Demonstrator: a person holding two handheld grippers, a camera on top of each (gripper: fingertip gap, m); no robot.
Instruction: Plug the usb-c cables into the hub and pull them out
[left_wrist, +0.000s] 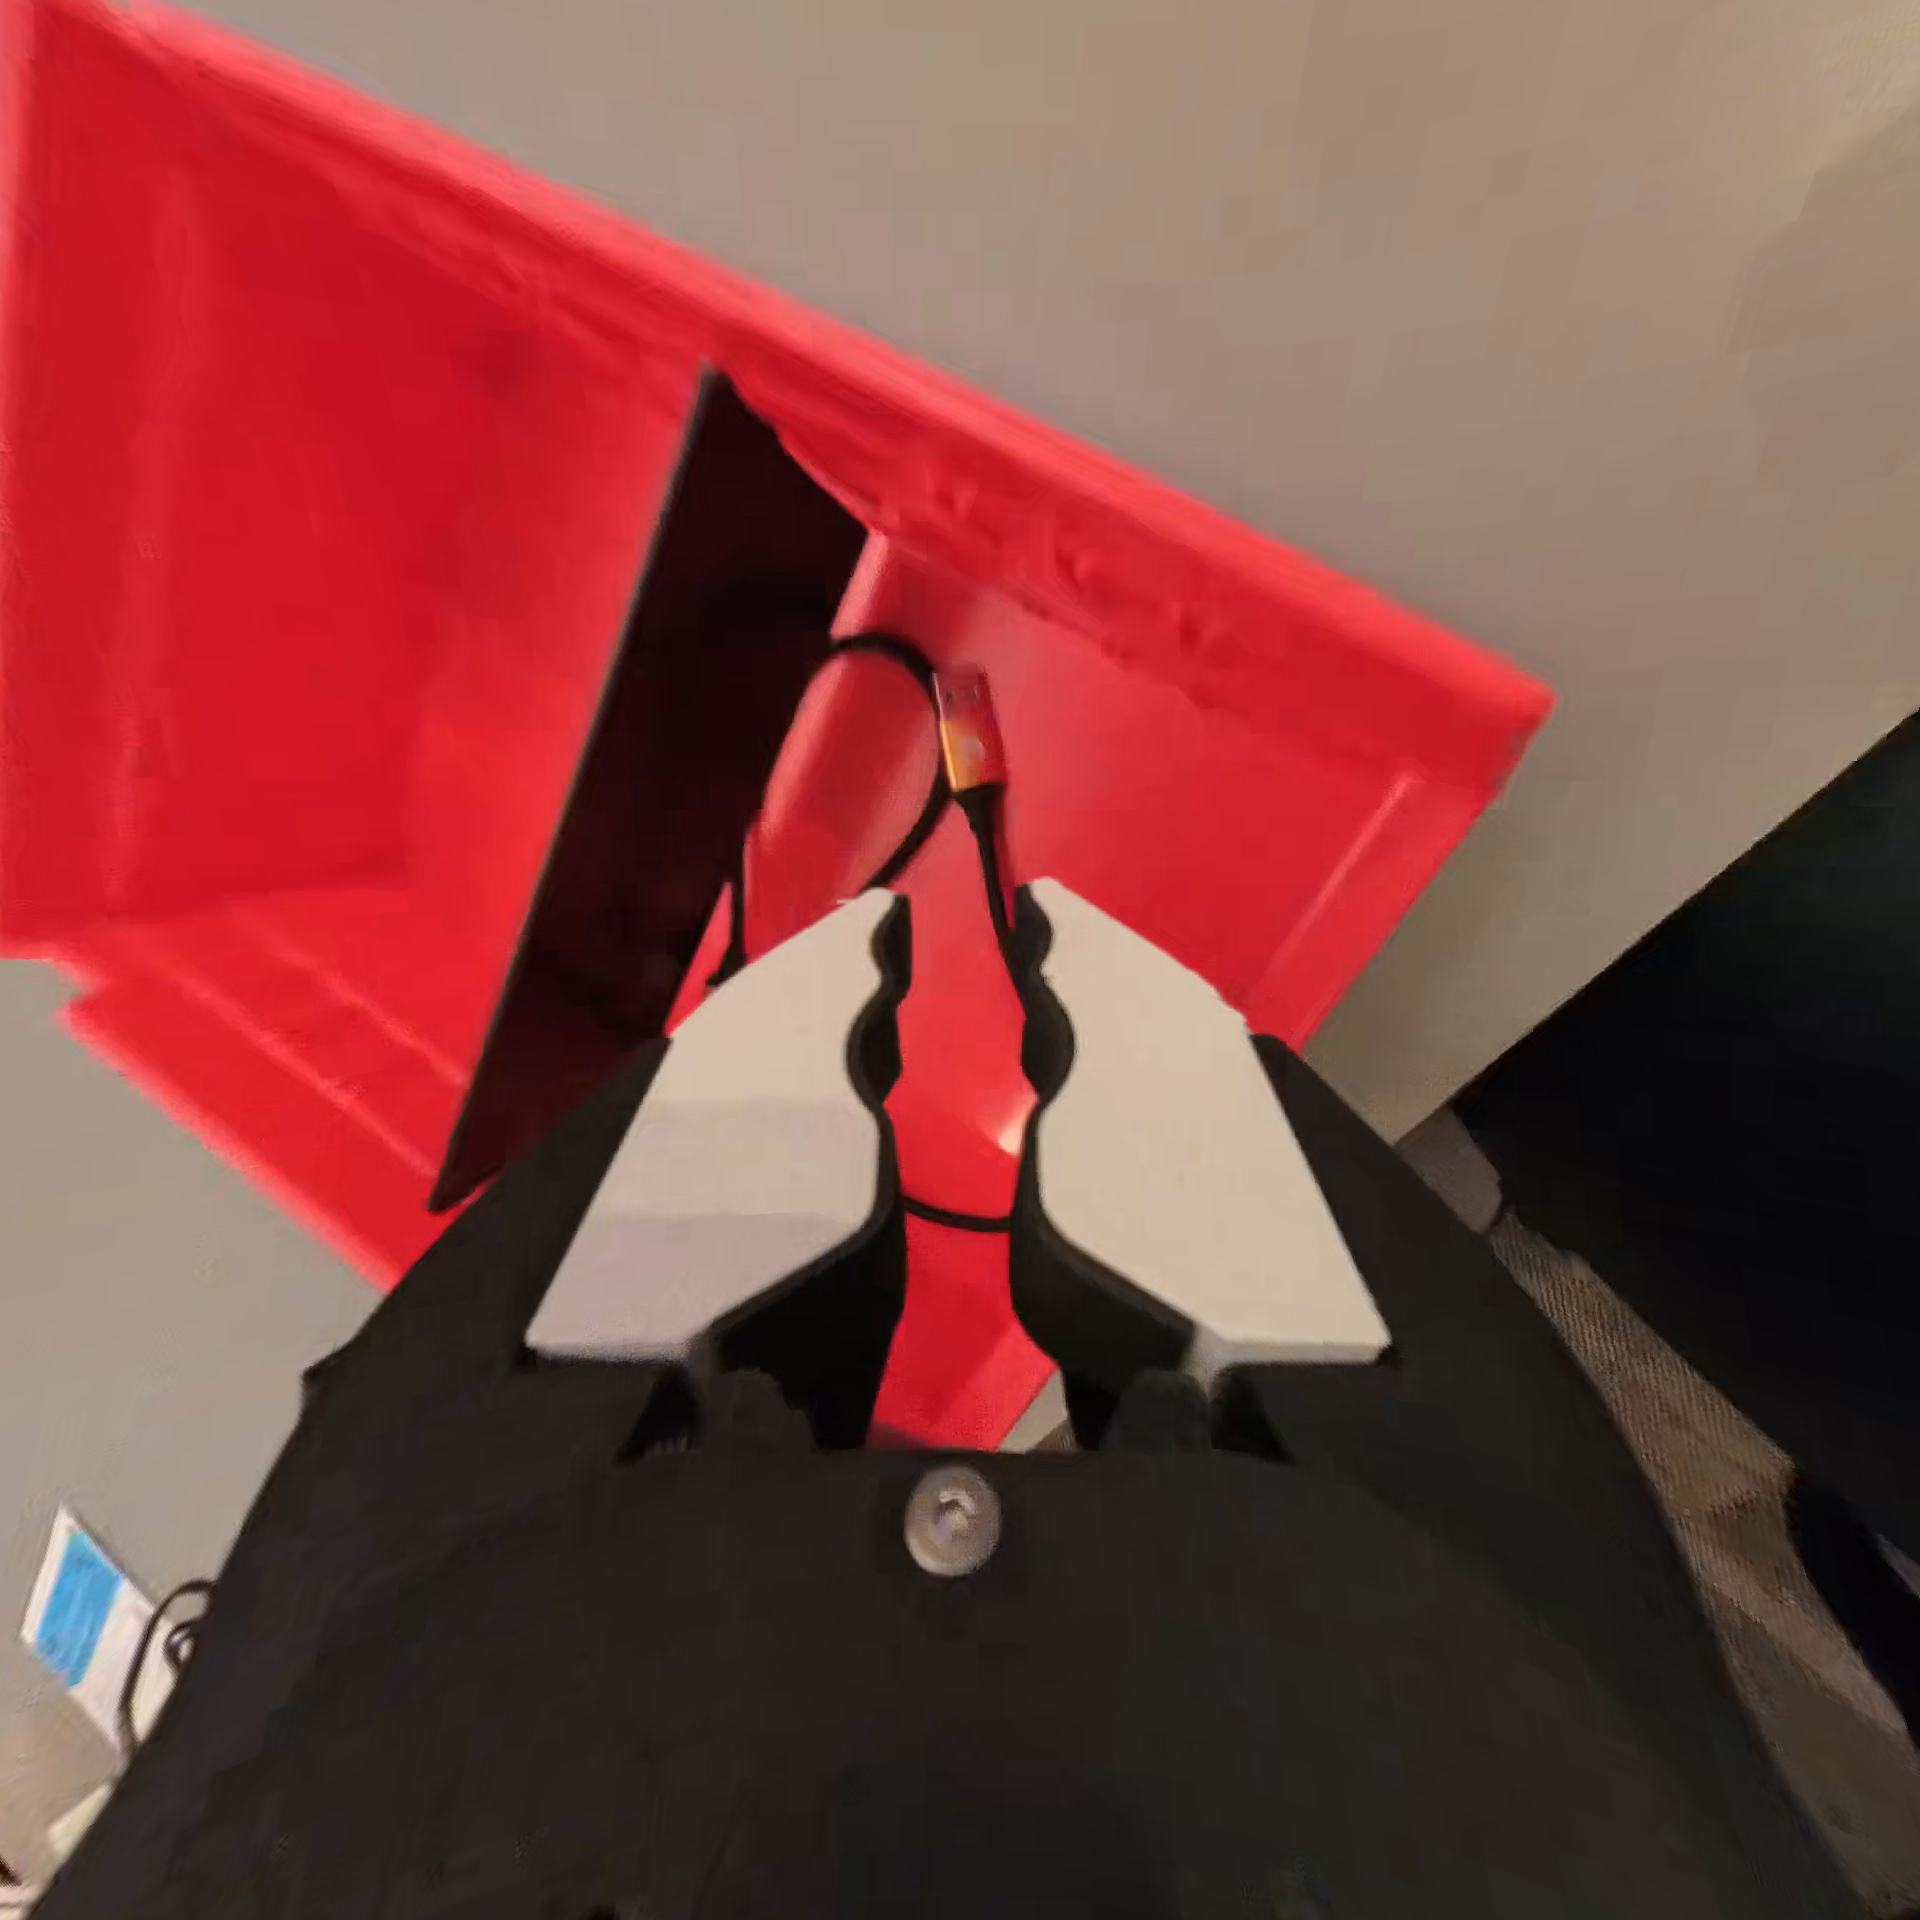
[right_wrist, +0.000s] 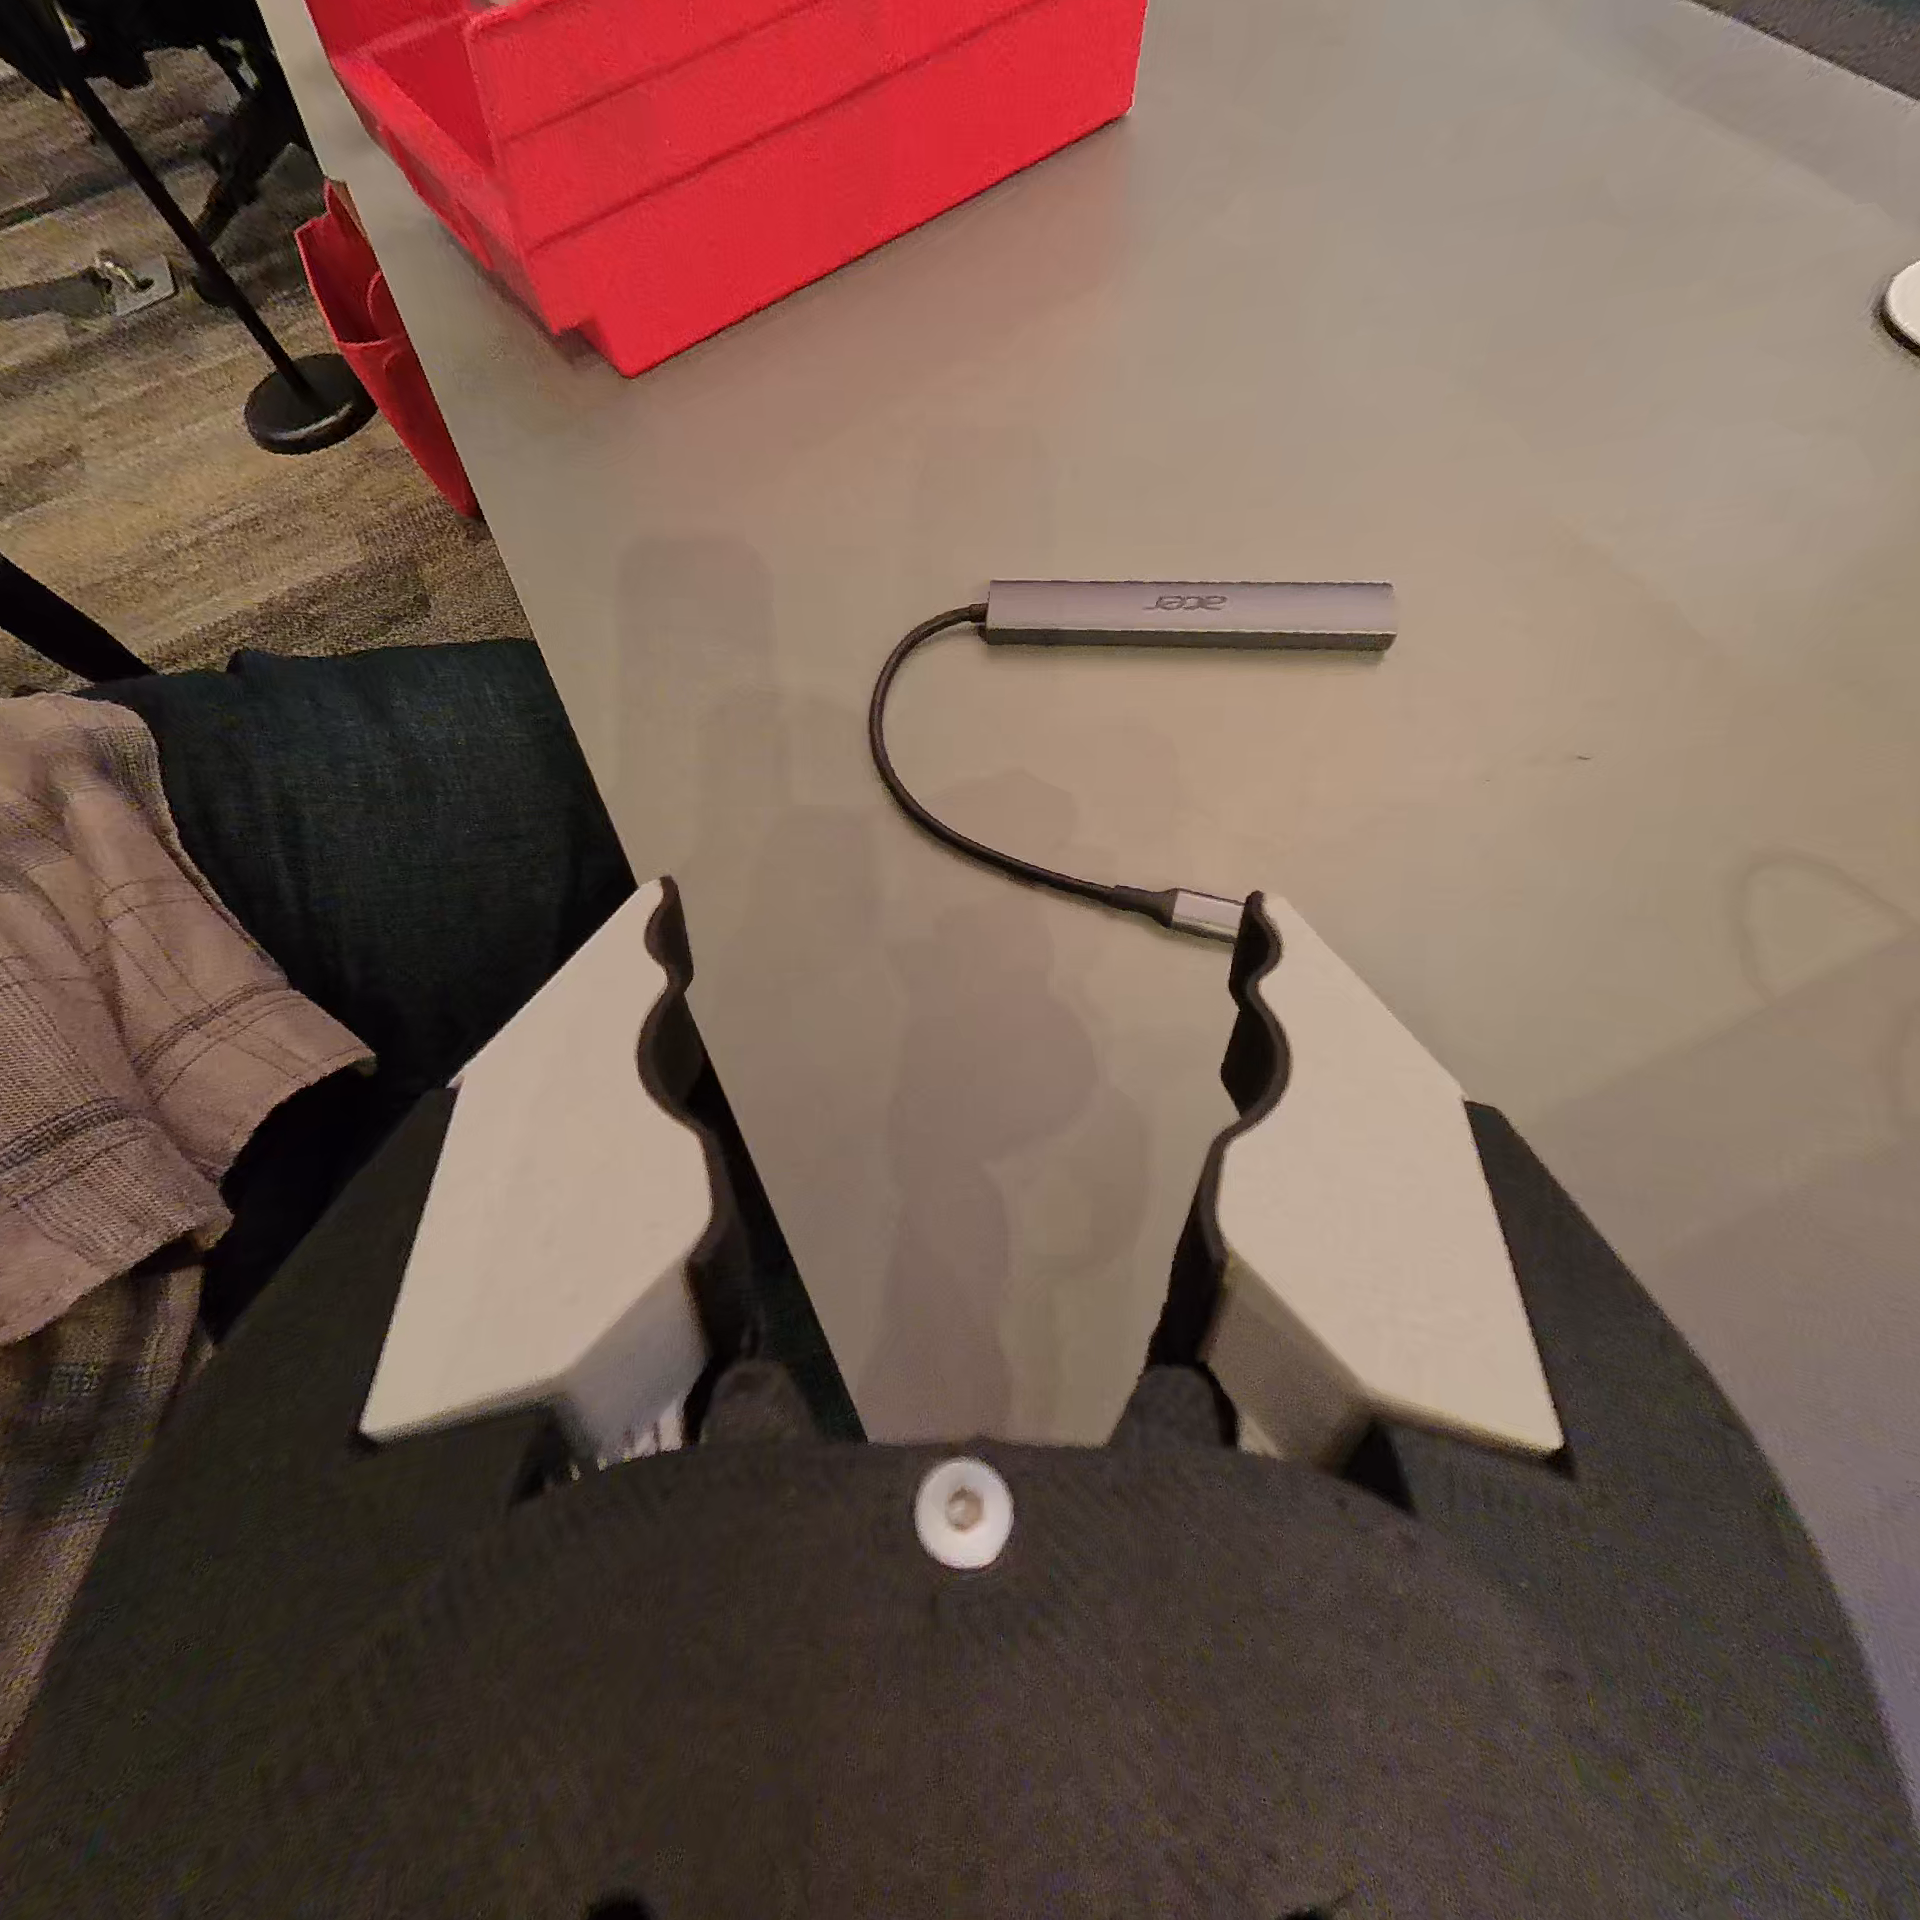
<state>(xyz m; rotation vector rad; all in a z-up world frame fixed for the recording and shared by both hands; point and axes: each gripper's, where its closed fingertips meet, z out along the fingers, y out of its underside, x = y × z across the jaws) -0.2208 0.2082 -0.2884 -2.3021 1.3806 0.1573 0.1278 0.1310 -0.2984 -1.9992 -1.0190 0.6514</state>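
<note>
The grey surface (right_wrist: 1351, 312) carries a red bin (right_wrist: 790, 156) and, nearer, the grey hub (right_wrist: 1190, 615) lying flat, its short lead curling to a plug (right_wrist: 1184, 906) by the right gripper (right_wrist: 961, 914), whose jaws stand wide and empty. The left gripper (left_wrist: 961, 904), jaws narrowly parted, hangs over the bin (left_wrist: 312, 520); a black cable (left_wrist: 992, 873) with an orange plug (left_wrist: 964, 732) lies inside, passing between them.

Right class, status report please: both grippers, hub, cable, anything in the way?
Left gripper open over red plastic bin, orange-tipped black cable inside. Right gripper open, empty. Slim grey metal hub on grey table, unplugged. No obstruction.
</note>
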